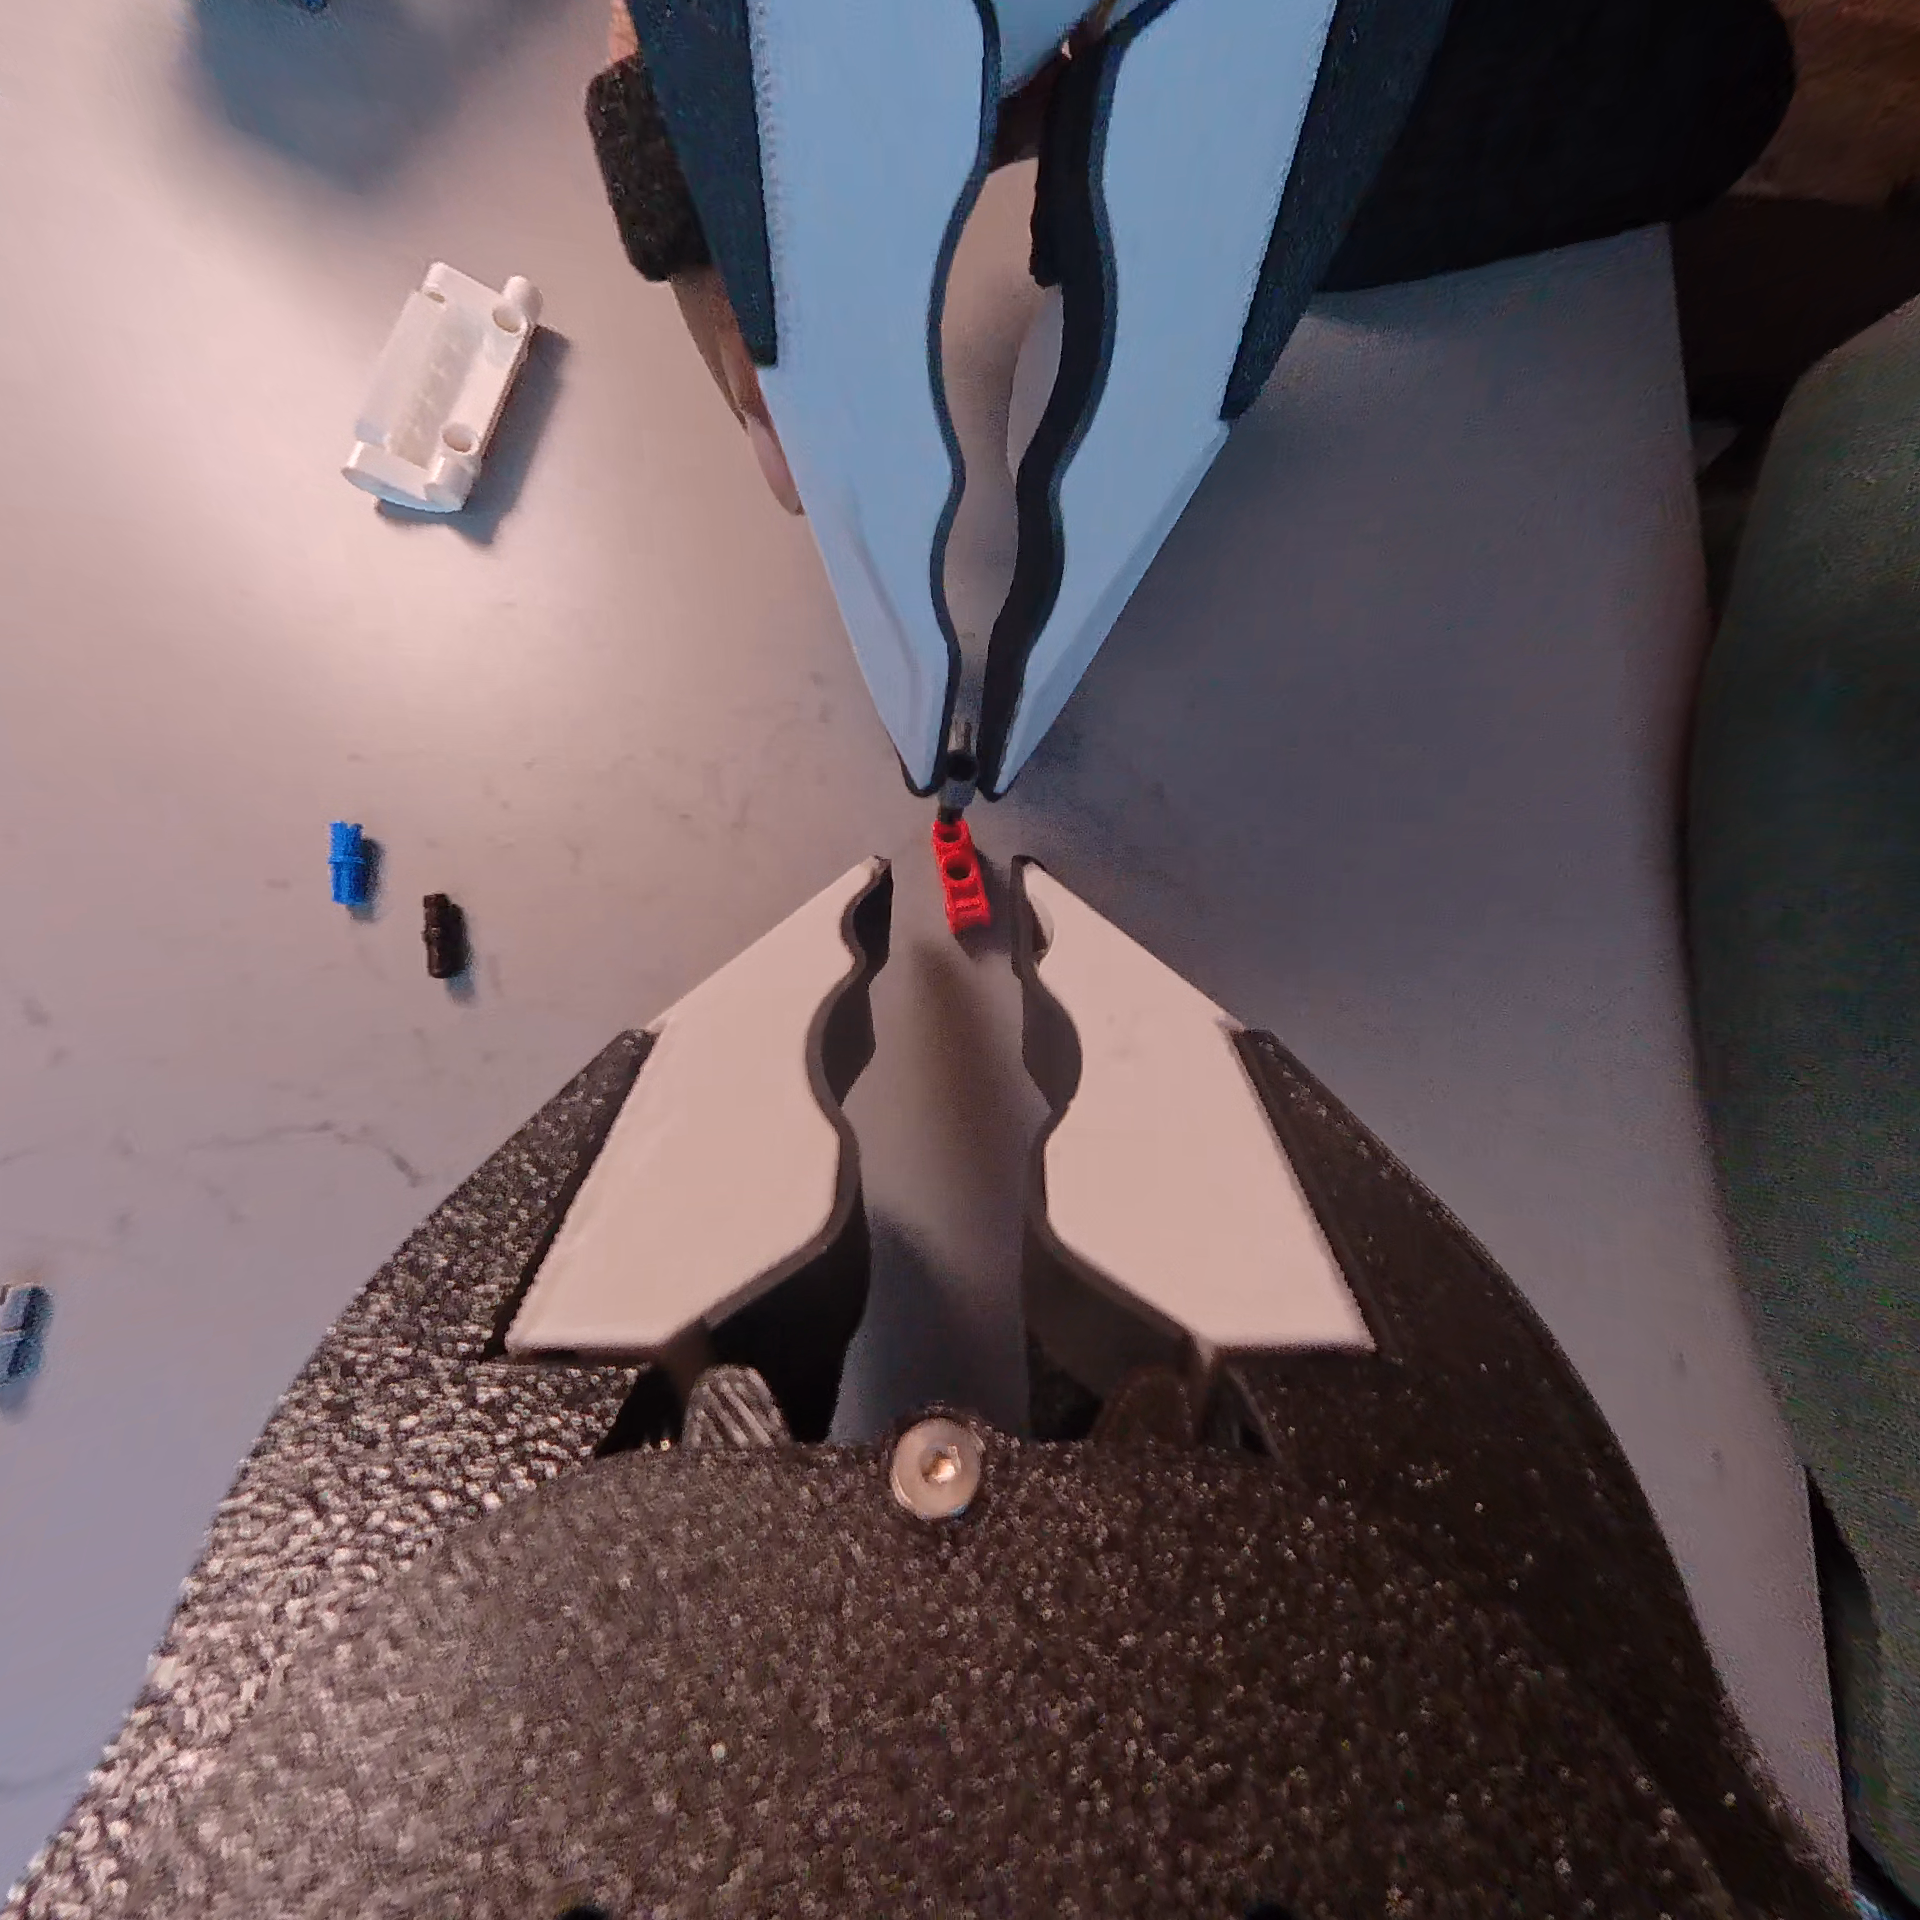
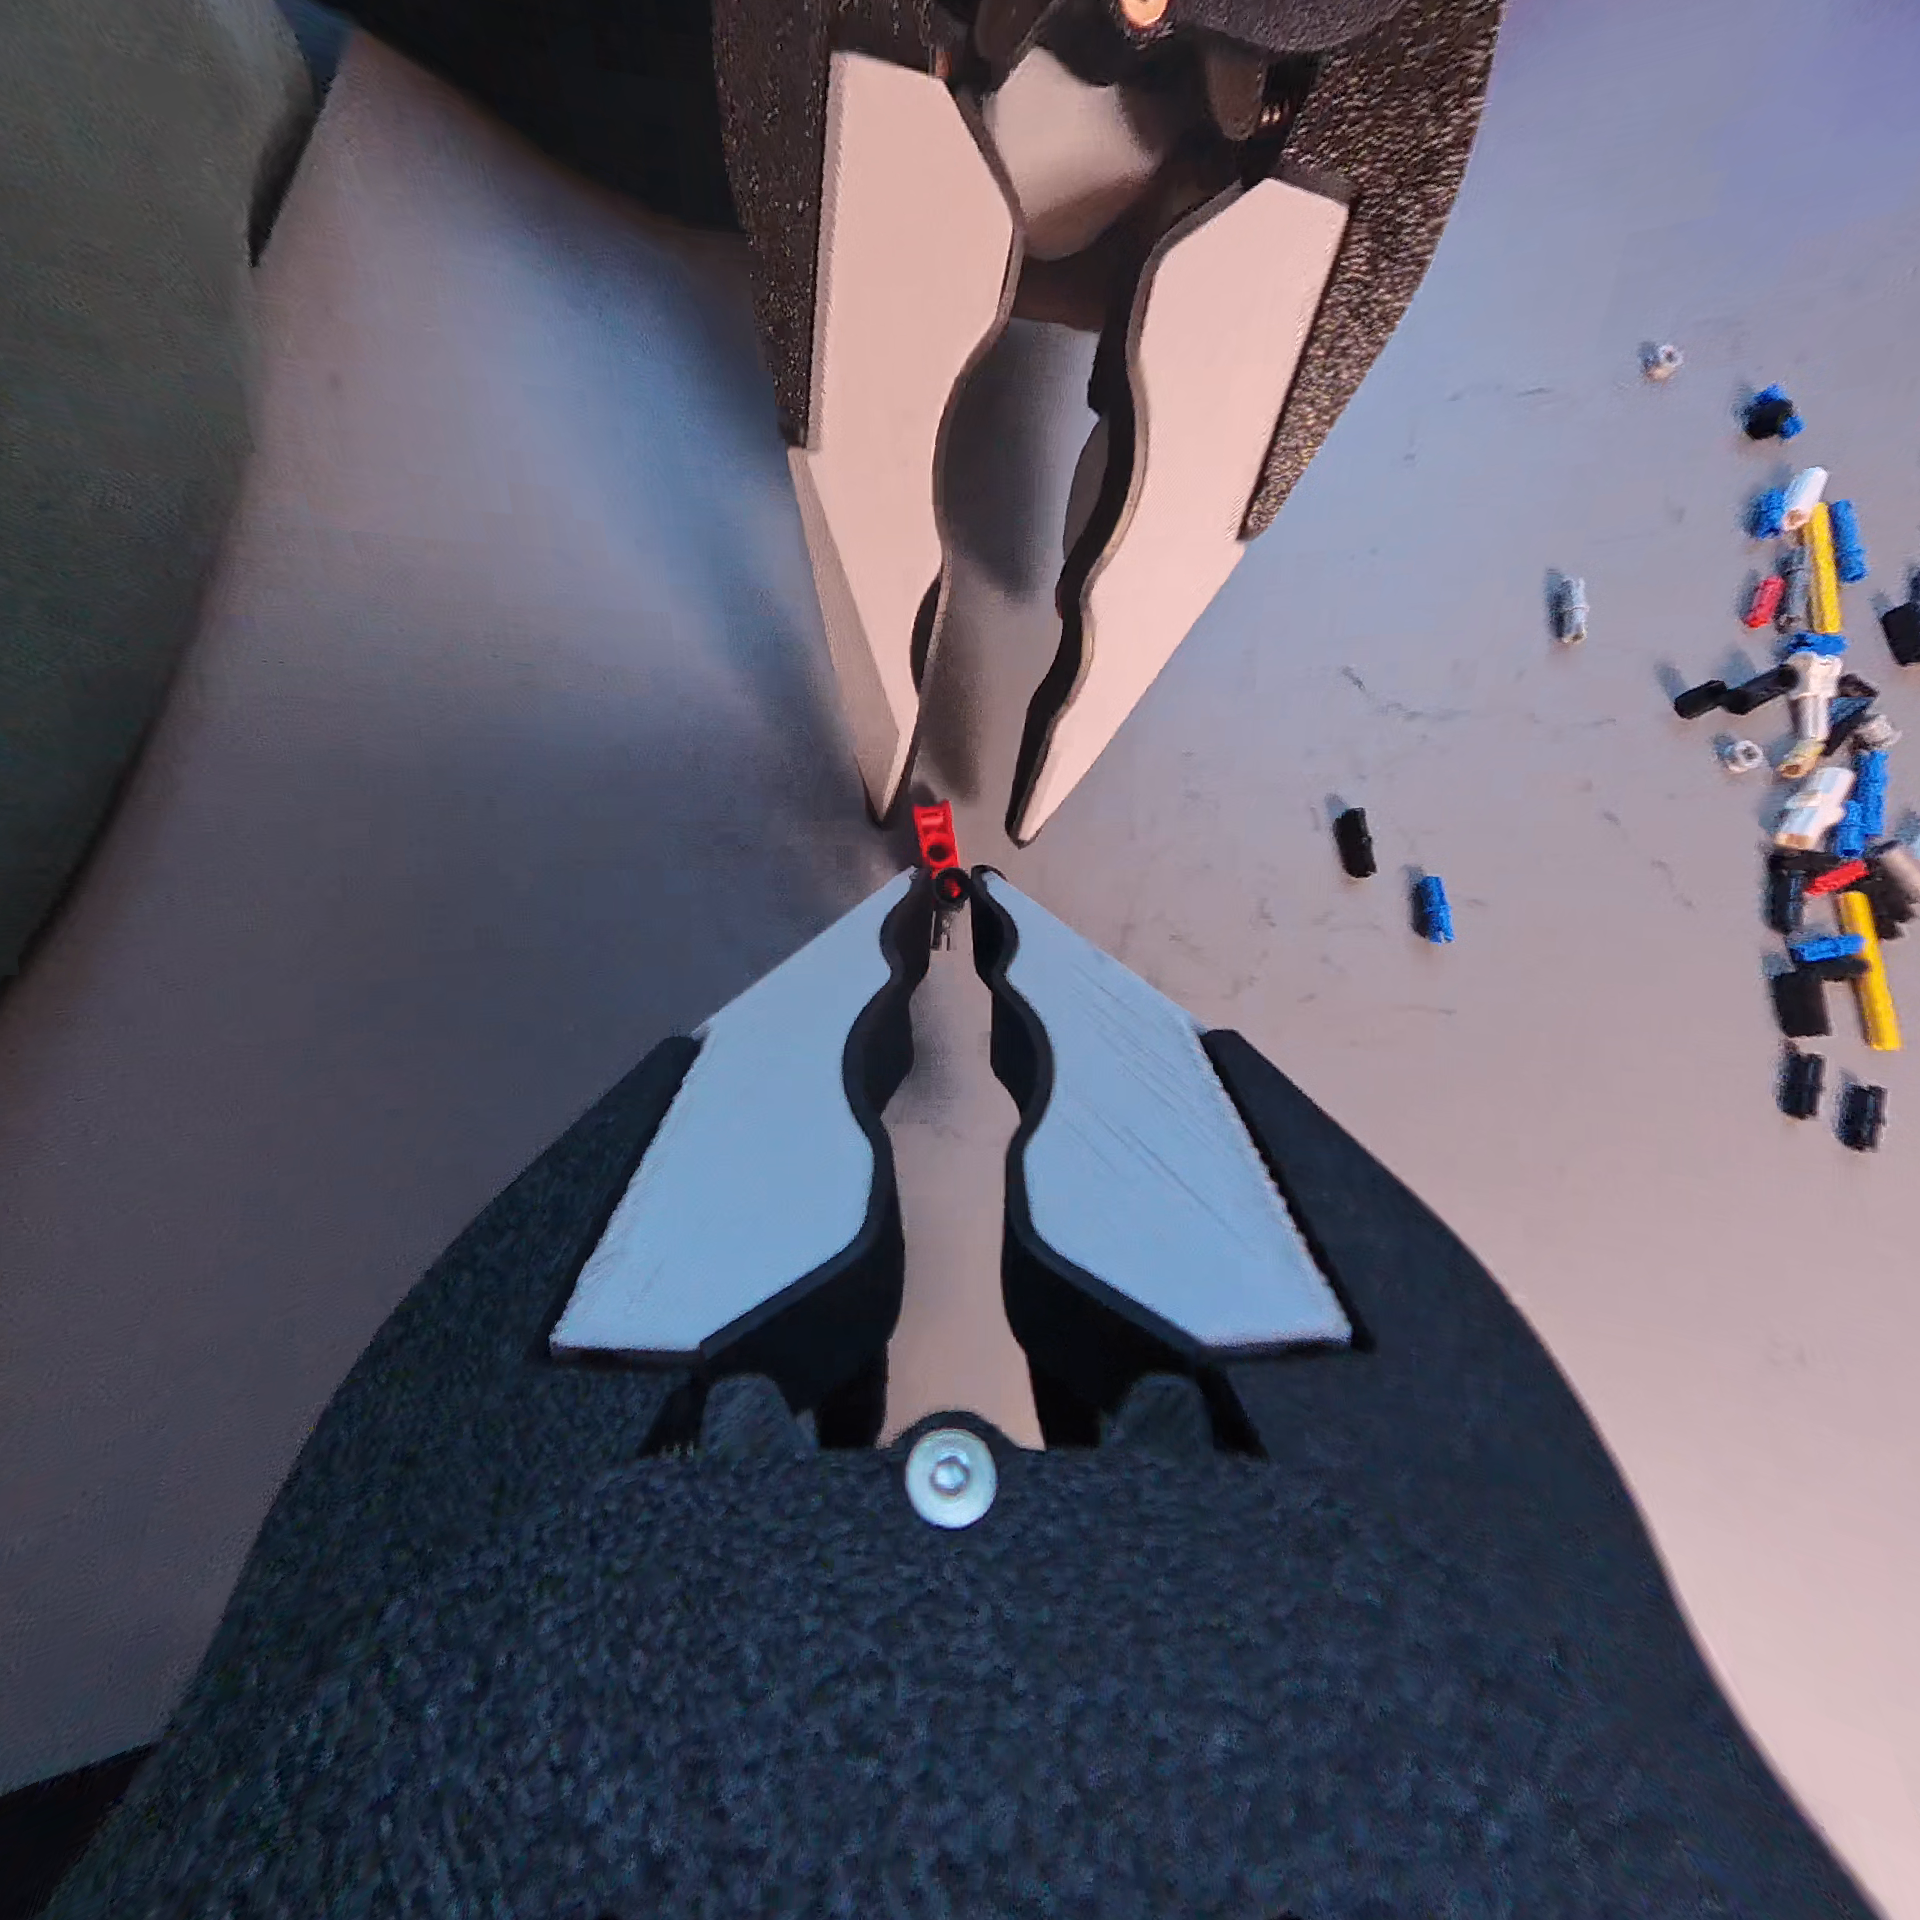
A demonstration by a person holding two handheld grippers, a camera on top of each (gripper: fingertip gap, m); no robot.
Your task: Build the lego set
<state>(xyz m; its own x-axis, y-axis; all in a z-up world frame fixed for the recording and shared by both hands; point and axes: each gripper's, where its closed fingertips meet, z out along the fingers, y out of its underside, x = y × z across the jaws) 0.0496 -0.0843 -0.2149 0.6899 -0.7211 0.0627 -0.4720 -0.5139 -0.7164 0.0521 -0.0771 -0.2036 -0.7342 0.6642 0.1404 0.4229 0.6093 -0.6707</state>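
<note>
A small red holed Lego piece [image 1: 961,878] sits between the tips of my left gripper [image 1: 954,864], nearer its right finger [image 1: 1039,935]. The jaws stand apart and do not clamp it. My right gripper [image 1: 958,784] comes in from the far side, shut on a dark pin [image 1: 958,771] whose end meets the red piece. In the right wrist view, my right gripper [image 2: 951,881] is shut on the dark pin [image 2: 950,886]. The red piece [image 2: 935,831] sits just beyond it, between the open fingers of the left gripper [image 2: 956,821].
On the grey table [image 1: 1351,727], a white flat part [image 1: 442,390], a blue pin [image 1: 348,862] and a black pin [image 1: 442,935] lie to the left. A pile of loose pieces [image 2: 1818,727] lies at the right of the right wrist view. A green-grey cushion [image 1: 1818,935] borders the table edge. My left and right fingertips are right by each other.
</note>
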